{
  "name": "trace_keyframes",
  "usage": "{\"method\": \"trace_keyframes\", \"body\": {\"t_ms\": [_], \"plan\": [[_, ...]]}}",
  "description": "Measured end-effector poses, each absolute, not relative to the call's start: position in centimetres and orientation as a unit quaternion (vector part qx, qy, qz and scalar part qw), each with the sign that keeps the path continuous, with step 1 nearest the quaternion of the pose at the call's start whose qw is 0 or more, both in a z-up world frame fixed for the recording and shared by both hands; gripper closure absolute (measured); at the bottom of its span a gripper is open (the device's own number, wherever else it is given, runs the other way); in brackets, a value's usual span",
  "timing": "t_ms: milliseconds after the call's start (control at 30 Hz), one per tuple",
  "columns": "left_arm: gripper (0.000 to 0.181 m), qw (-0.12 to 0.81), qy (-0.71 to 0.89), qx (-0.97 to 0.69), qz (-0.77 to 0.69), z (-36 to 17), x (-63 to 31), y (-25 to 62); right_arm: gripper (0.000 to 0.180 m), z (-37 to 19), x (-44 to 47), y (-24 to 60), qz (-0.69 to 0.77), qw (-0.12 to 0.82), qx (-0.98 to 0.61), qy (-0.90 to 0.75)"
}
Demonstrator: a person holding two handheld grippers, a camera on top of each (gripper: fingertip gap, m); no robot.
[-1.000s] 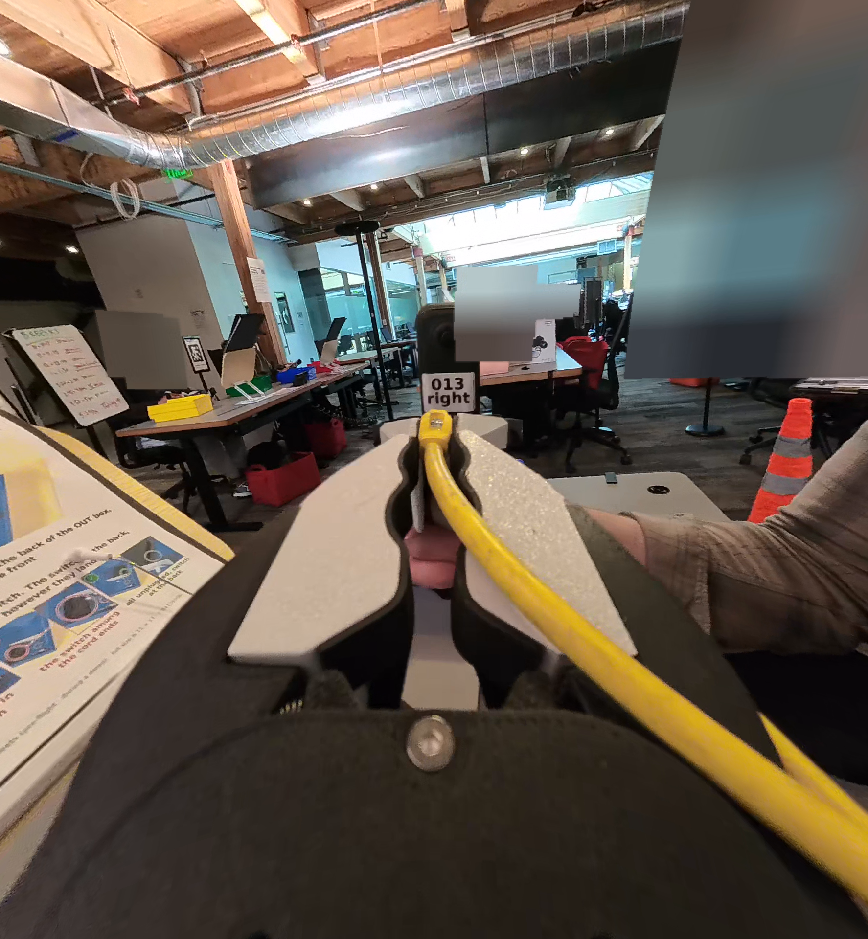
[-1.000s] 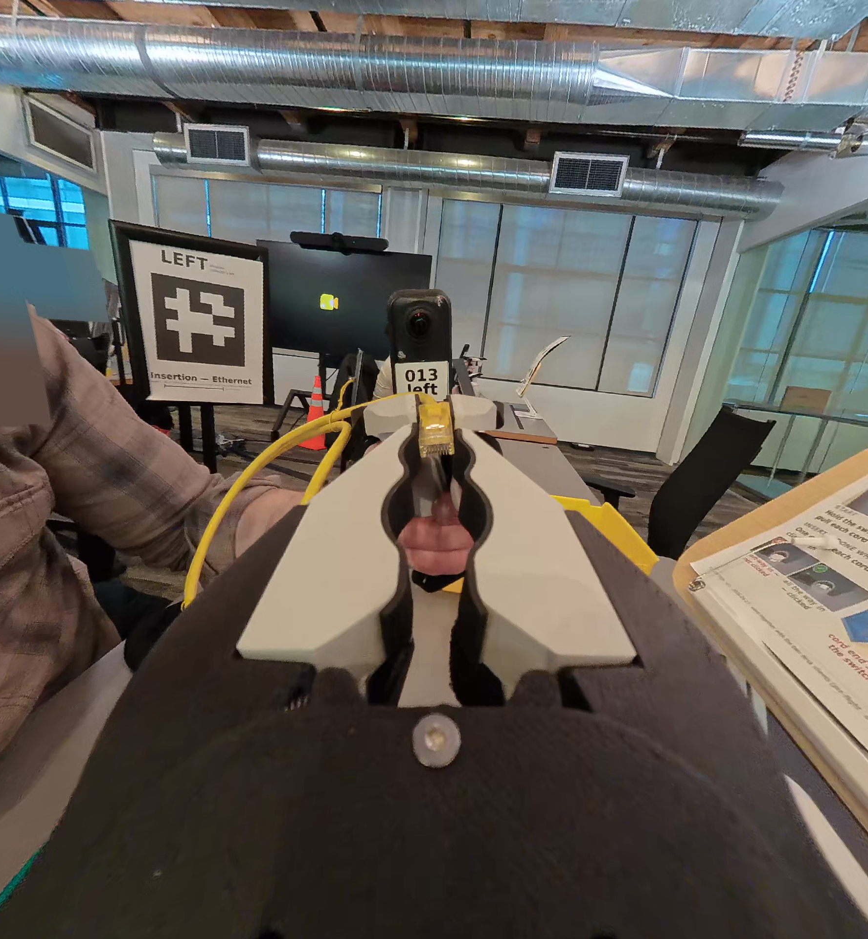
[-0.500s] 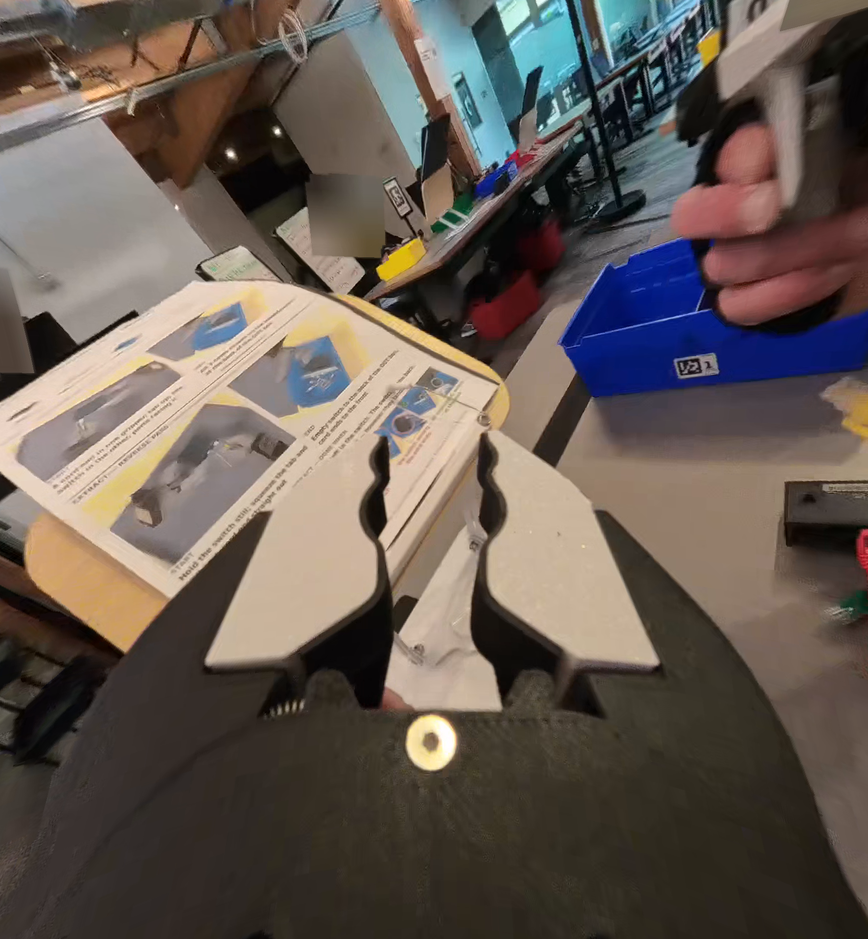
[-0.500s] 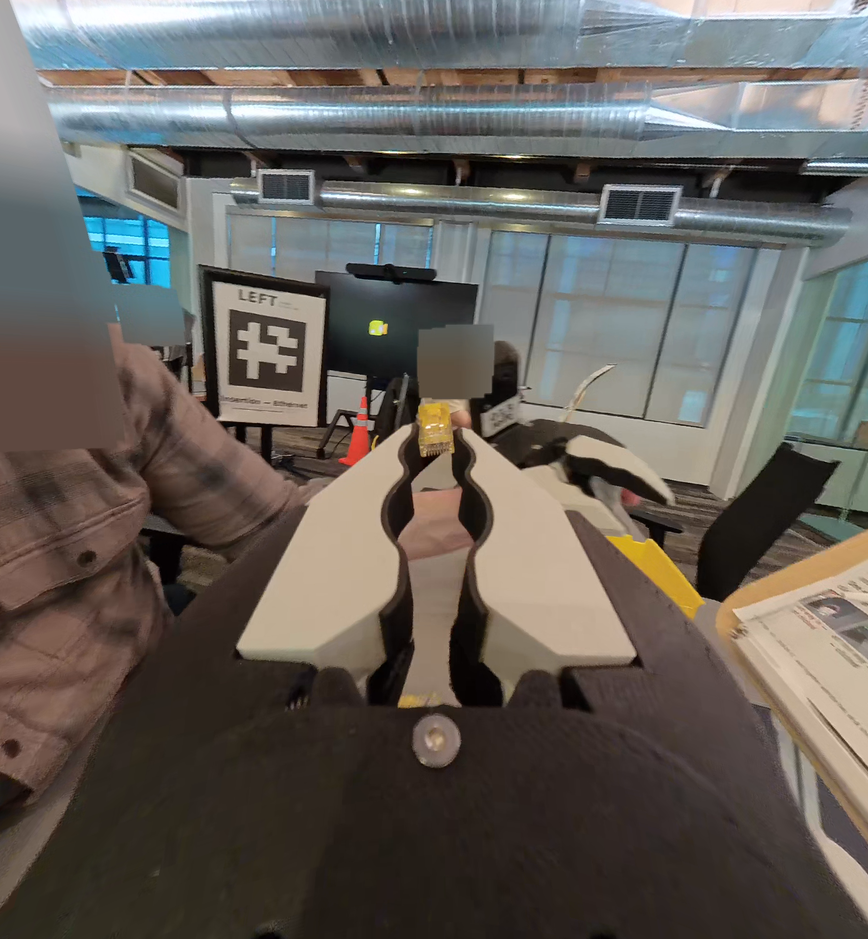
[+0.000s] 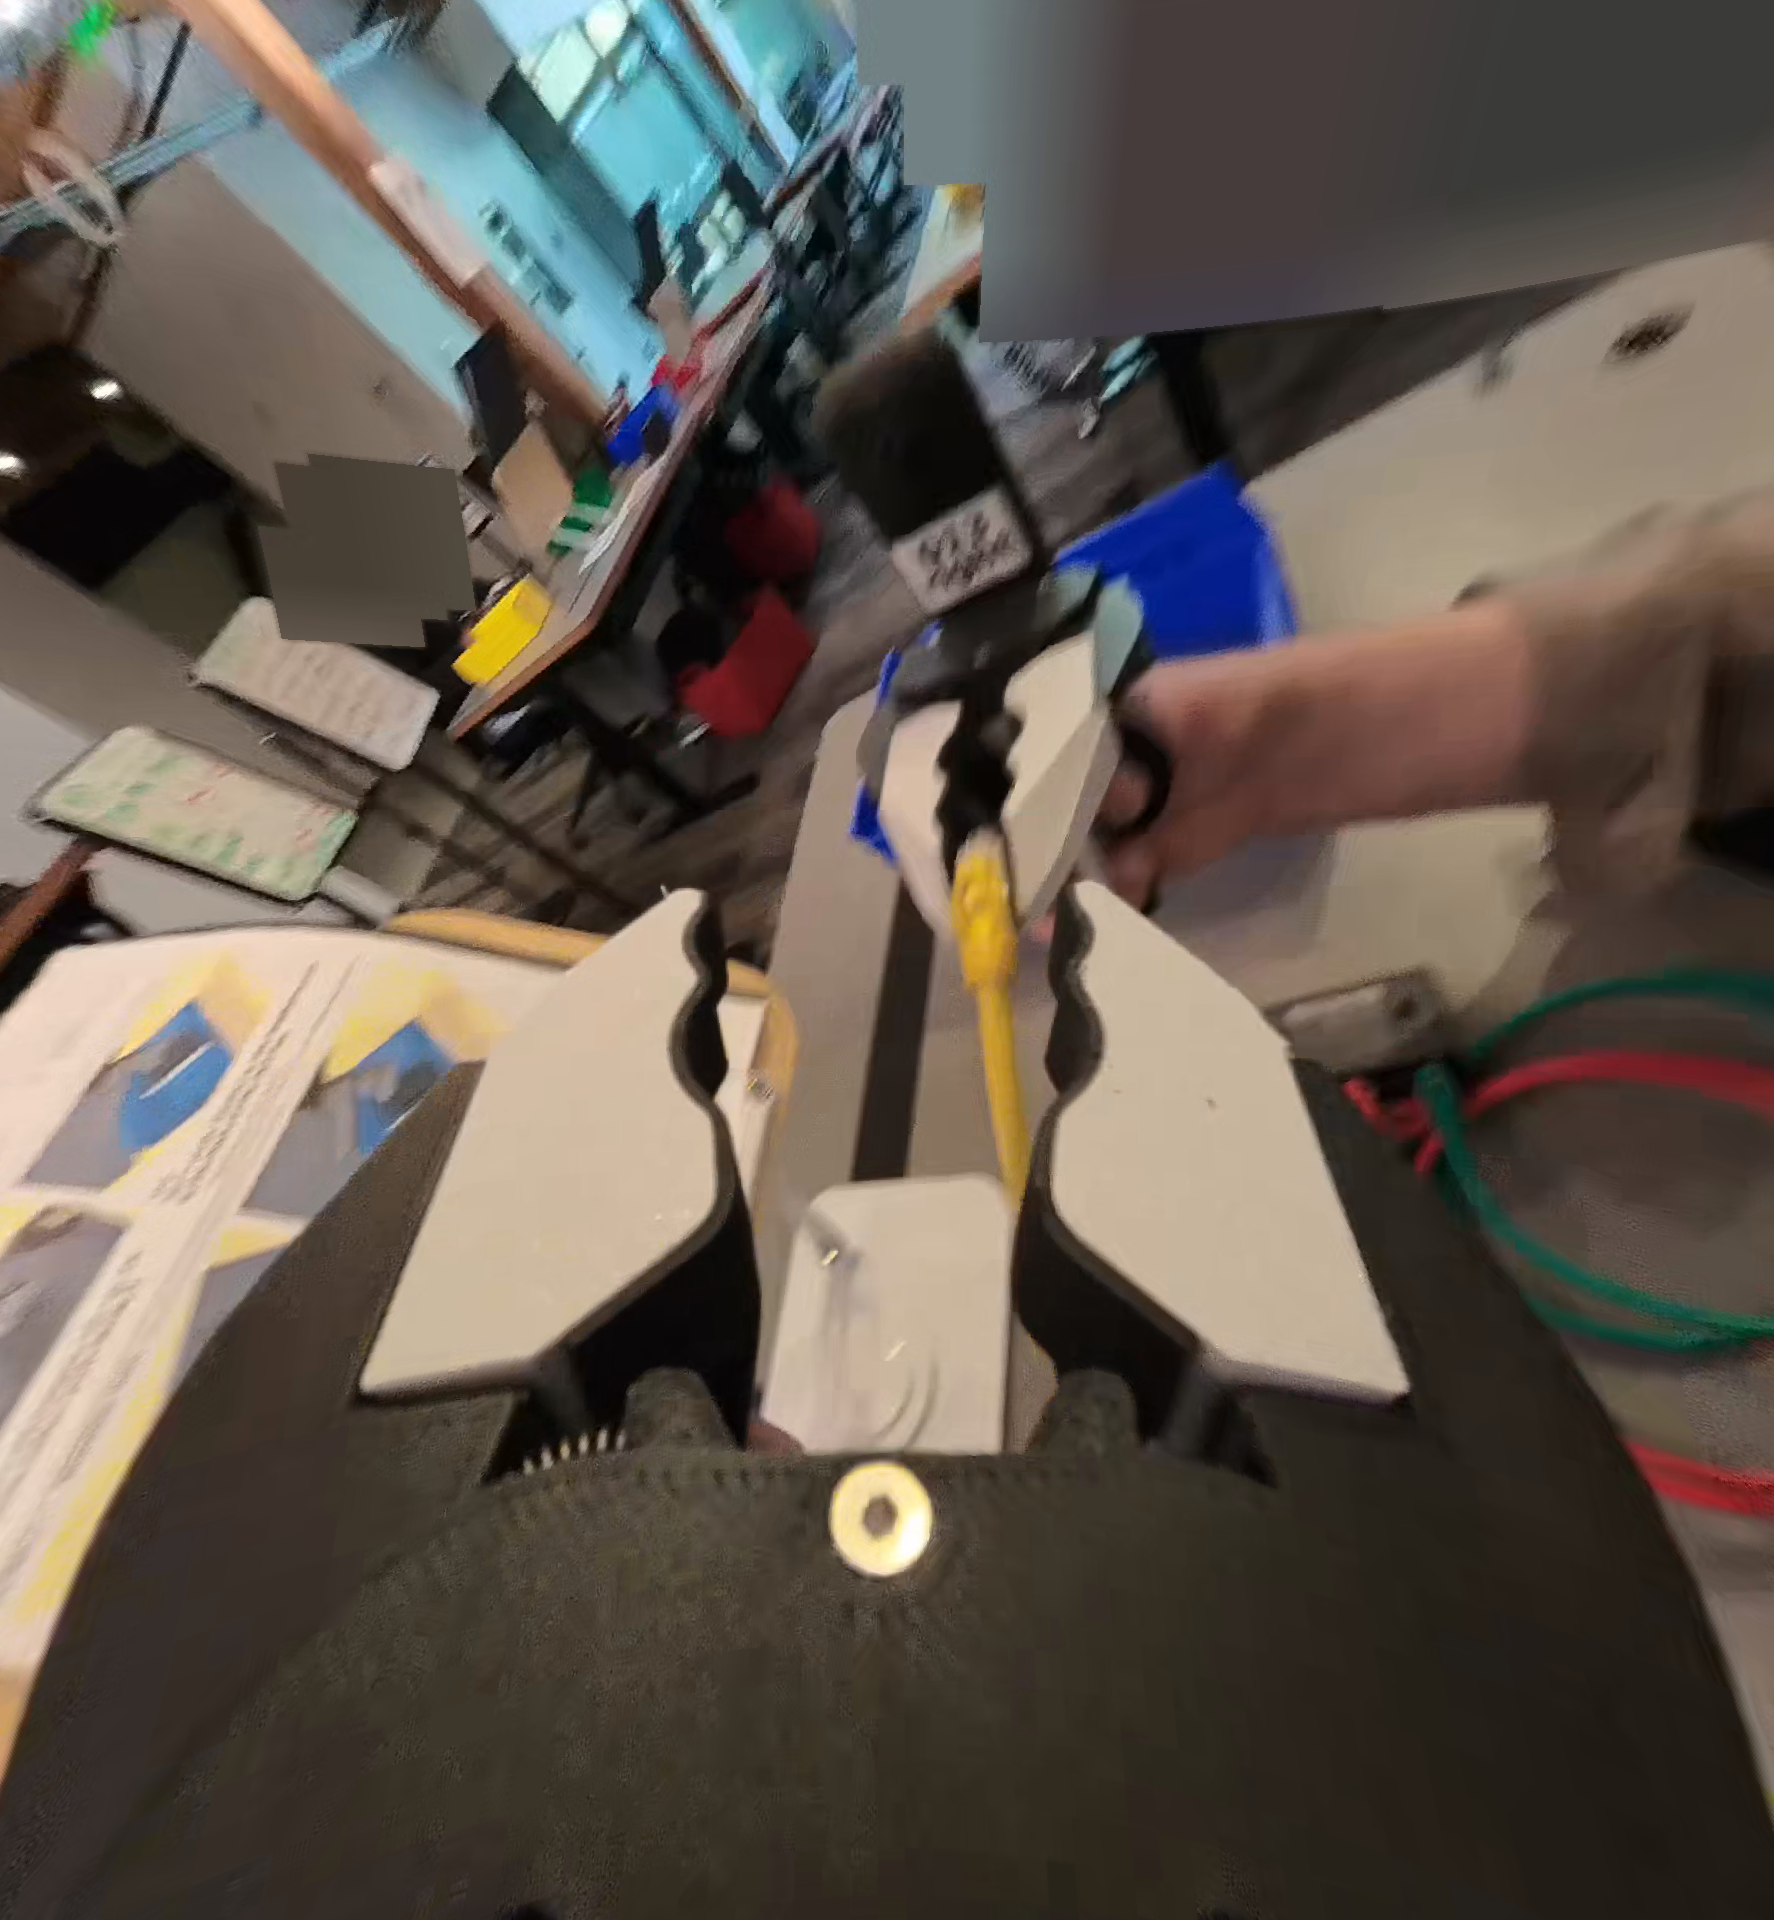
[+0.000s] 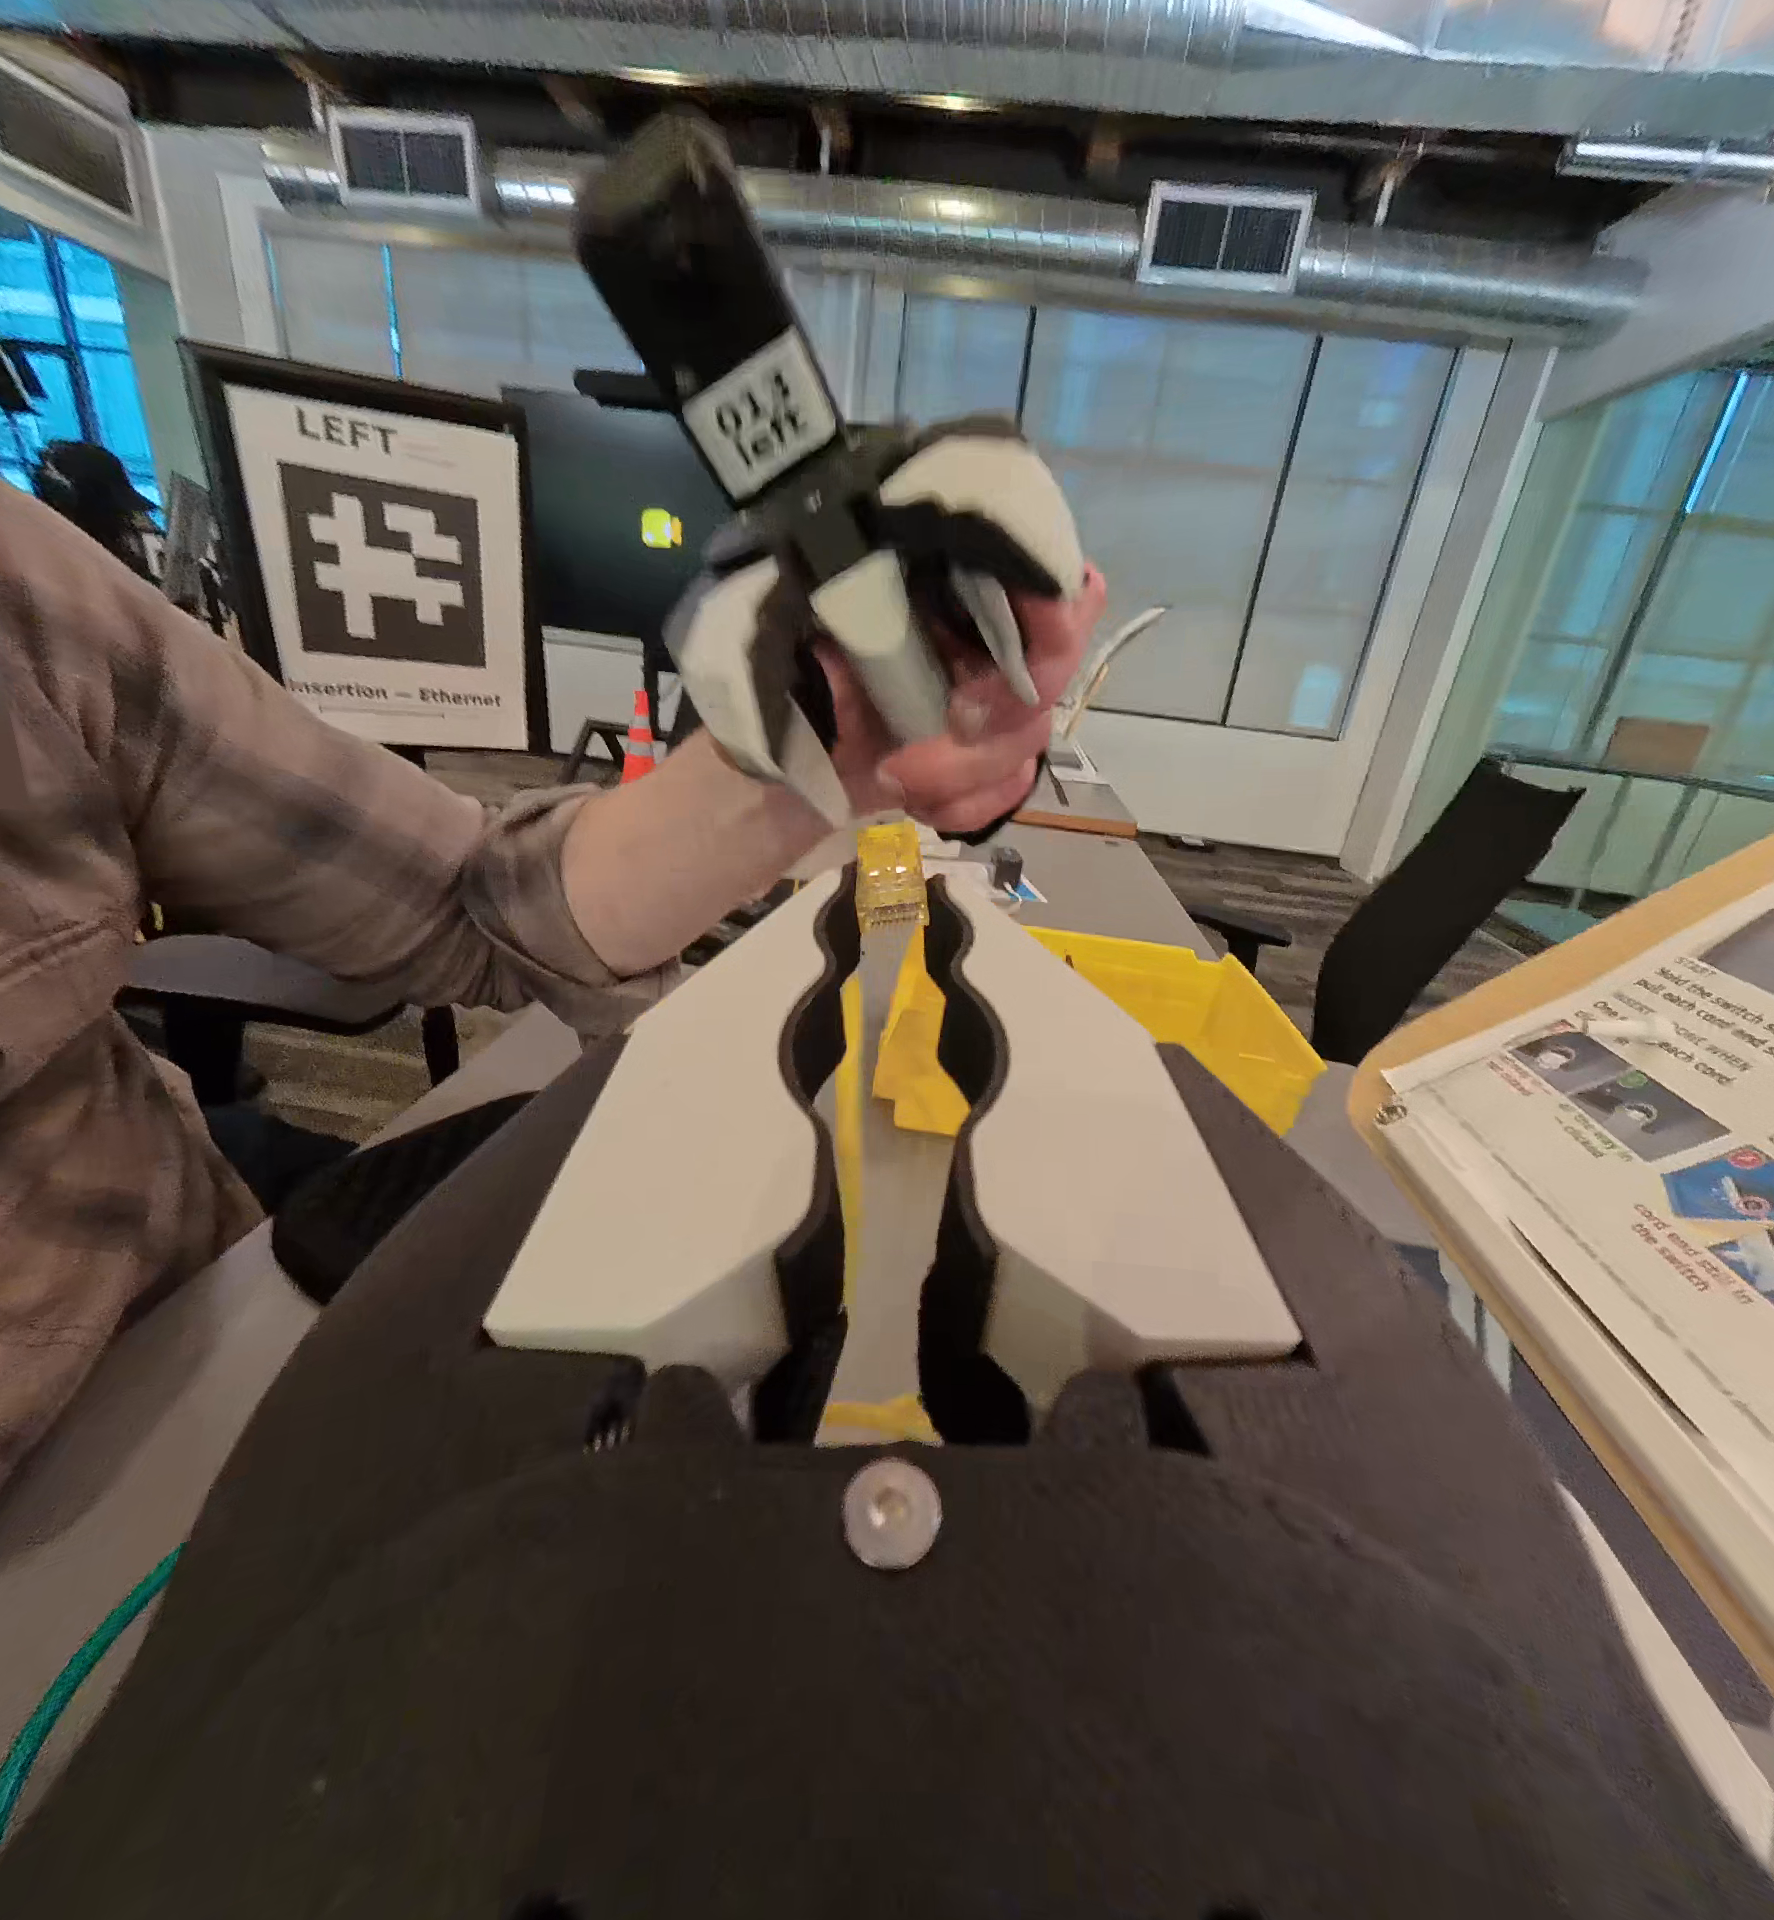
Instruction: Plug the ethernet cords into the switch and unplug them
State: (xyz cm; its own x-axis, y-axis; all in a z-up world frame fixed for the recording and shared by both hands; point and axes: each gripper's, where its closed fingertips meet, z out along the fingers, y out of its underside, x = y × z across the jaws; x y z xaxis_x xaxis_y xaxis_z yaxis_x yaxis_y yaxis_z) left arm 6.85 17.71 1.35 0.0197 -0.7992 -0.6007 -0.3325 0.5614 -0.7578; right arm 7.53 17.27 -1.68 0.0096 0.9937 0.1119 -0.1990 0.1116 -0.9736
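Note:
My right gripper (image 6: pixel 888 909) is shut on the clear-yellow plug (image 6: pixel 888 873) of the yellow ethernet cord, which sticks up past its tips. In the left wrist view that gripper (image 5: pixel 978 862) points at me with the plug (image 5: pixel 982 920). The yellow cord (image 5: pixel 1008 1091) runs down between my left gripper's fingers, close to the right finger. My left gripper (image 5: pixel 883 925) is open wide and grips nothing. It also shows in the right wrist view (image 6: pixel 883 717), held in a hand just above the plug. A blurred grey box (image 5: pixel 1366 1013), possibly the switch, lies at right.
Green cord (image 5: pixel 1589 1278) and red cord (image 5: pixel 1641 1070) loop on the grey table at right. A blue bin (image 5: pixel 1205 561) stands behind the right gripper. A yellow bin (image 6: pixel 1184 1008) stands beyond the plug. An instruction board (image 5: pixel 135 1143) stands at the left (image 6: pixel 1641 1143). A sleeved arm (image 6: pixel 239 831) reaches across. My two grippers' fingertips are within a few centimetres of each other.
The left gripper let go of the yellow cord, swung away toward the table, and is back with its jaws wide around the cord. The right gripper has kept hold of the plug.

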Motion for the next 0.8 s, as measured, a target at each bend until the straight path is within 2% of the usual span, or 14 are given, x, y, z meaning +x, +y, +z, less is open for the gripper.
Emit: {"method": "trace_keyframes", "body": {"t_ms": [33, 100, 200, 300, 367, 467, 567, 667, 800], "plan": [[0.121, 0.580, 0.669, -0.426, -0.188, 0.8, 6.4, 18.3, 0.170, -1.3, 7.7, 17.0, 0.530, 0.575, -0.406, -0.472], [0.127, 0.555, 0.656, -0.442, -0.258, 0.4, 5.3, 18.7, 0.170, -0.7, 8.1, 16.6, 0.547, 0.580, -0.387, -0.464], [0.150, 0.556, 0.586, -0.416, -0.418, 3.3, 2.1, 19.9, 0.170, 0.5, 8.6, 15.9, 0.578, 0.582, -0.357, -0.447], [0.148, 0.564, 0.562, -0.492, -0.352, 1.1, 0.1, 25.9, 0.170, 0.9, 8.0, 15.2, 0.580, 0.580, -0.347, -0.455], [0.140, 0.538, 0.582, -0.522, -0.317, -1.5, 0.7, 27.4, 0.170, 0.8, 7.4, 14.7, 0.573, 0.576, -0.348, -0.467], [0.137, 0.501, 0.586, -0.513, -0.378, -1.7, 3.0, 25.3, 0.170, -1.1, 5.8, 15.2, 0.538, 0.565, -0.382, -0.496], [0.129, 0.499, 0.601, -0.479, -0.401, 0.8, 4.1, 22.2, 0.170, -2.6, 5.4, 16.5, 0.520, 0.563, -0.410, -0.495], [0.119, 0.522, 0.638, -0.446, -0.349, 2.1, 5.0, 18.8, 0.170, -2.9, 5.7, 17.5, 0.523, 0.569, -0.418, -0.478], [0.120, 0.538, 0.674, -0.458, -0.216, -0.9, 6.1, 18.4, 0.170, -2.2, 6.2, 17.4, 0.546, 0.579, -0.395, -0.459]]}}
